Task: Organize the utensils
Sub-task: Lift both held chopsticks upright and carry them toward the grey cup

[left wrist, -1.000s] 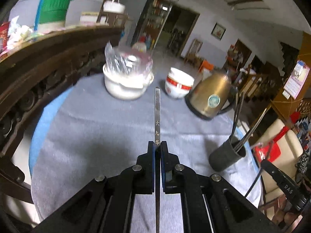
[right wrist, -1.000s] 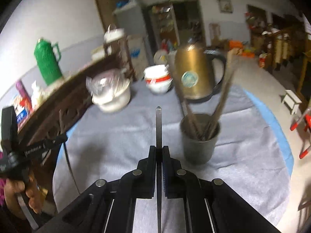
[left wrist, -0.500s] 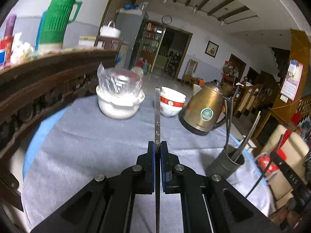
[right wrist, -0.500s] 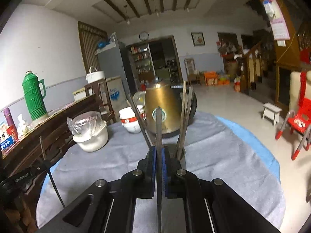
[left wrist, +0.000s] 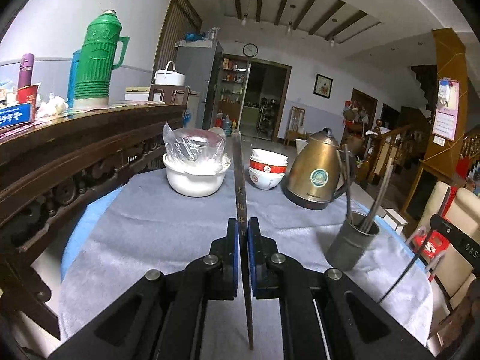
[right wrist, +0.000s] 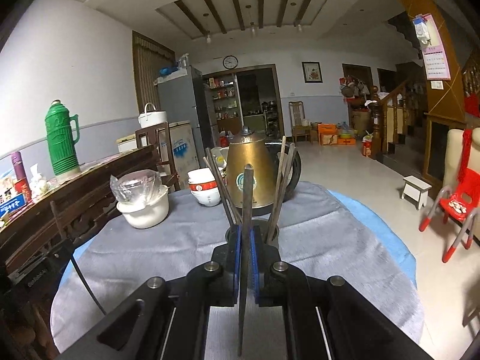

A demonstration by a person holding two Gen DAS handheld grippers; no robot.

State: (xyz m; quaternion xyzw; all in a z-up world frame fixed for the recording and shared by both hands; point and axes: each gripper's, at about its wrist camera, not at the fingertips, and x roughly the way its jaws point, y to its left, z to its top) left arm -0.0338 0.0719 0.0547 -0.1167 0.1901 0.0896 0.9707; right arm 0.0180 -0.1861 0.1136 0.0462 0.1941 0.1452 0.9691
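My left gripper (left wrist: 243,225) is shut on a flat metal utensil handle (left wrist: 240,180) stamped with characters, which sticks up and forward. My right gripper (right wrist: 247,231) is shut on a second flat metal utensil (right wrist: 247,198), held just in front of the dark grey utensil cup (right wrist: 274,232). The cup (left wrist: 351,246) holds several chopsticks (left wrist: 378,198) and stands at the right of the grey-clothed round table (left wrist: 156,219) in the left wrist view. The right gripper's body shows at that view's right edge (left wrist: 453,237).
At the table's far side stand a white pot with a plastic-wrapped bowl (left wrist: 195,168), stacked red-and-white bowls (left wrist: 267,171) and a brass kettle (left wrist: 315,171). A carved wooden sideboard (left wrist: 75,162) with a green thermos (left wrist: 96,63) runs along the left. Red chair (right wrist: 456,207) at right.
Both grippers have tilted up from looking down at the table to looking level across it. The right gripper has come close to the cup, which now sits right behind its fingertips.
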